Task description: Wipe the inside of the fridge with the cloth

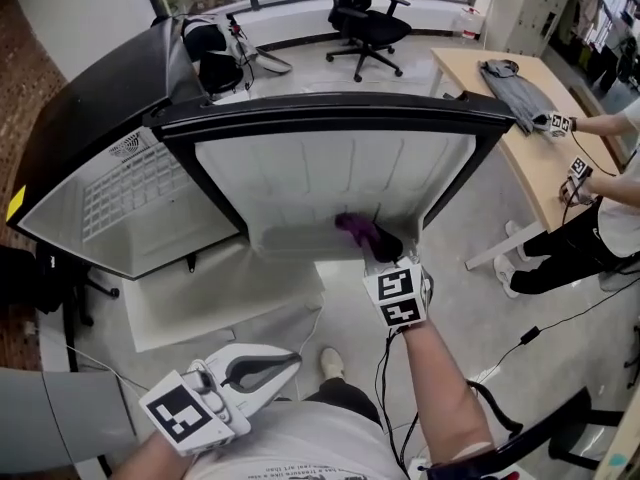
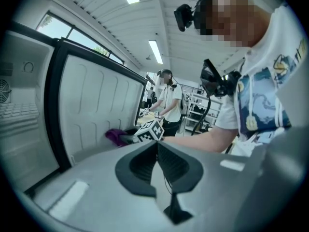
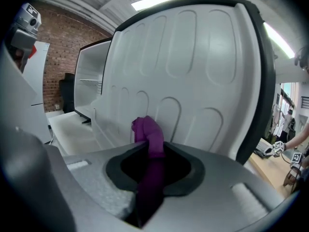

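Observation:
A black fridge stands with its door swung open, the white ribbed inner liner facing me. My right gripper is shut on a purple cloth and holds it against the lower part of that door liner. In the right gripper view the purple cloth runs up between the jaws and bunches against the liner. My left gripper is held low near my body, shut with nothing in it. From the left gripper view the purple cloth and the right gripper's marker cube show beside the door.
The fridge's white interior lies open at the left. A wooden table with a grey garment stands at the right, where another person holds grippers. An office chair stands behind. Cables trail on the floor near my feet.

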The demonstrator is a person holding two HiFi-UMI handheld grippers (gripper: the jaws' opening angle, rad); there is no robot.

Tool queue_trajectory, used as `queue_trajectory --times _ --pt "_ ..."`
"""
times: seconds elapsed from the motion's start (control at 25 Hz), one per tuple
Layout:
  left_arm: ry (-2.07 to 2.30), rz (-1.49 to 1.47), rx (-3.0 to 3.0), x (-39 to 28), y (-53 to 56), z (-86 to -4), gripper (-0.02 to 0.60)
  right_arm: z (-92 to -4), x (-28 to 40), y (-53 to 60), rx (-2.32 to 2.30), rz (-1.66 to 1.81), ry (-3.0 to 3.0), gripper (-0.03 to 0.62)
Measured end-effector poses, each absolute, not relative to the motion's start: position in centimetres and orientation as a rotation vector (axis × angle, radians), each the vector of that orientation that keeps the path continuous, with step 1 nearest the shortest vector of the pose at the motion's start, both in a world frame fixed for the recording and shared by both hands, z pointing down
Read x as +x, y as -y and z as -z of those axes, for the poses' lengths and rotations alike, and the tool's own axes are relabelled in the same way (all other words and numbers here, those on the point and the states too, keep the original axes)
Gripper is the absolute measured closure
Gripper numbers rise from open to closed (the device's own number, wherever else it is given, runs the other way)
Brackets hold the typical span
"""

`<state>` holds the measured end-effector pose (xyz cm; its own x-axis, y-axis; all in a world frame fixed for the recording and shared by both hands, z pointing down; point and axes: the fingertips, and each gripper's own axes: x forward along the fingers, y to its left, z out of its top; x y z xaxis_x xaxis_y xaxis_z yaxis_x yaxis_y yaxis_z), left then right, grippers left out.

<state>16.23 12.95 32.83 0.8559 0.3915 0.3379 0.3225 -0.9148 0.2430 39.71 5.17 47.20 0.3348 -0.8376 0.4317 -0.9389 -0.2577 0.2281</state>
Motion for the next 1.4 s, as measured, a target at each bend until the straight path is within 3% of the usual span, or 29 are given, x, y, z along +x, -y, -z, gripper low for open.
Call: queue_trajectory --times 0.88,1.4 --pt "-0.580 -0.592 2.850 17.7 -14.5 -33.0 0.577 -43.2 41.2 -7.9 2.336 -0.187 1.562 0.519" --pt "-0.551 -0.555 2.852 15.1 -12.7 -32.6 0.577 -42.3 31.4 -3.3 2.118 -0.138 1.804 0.519"
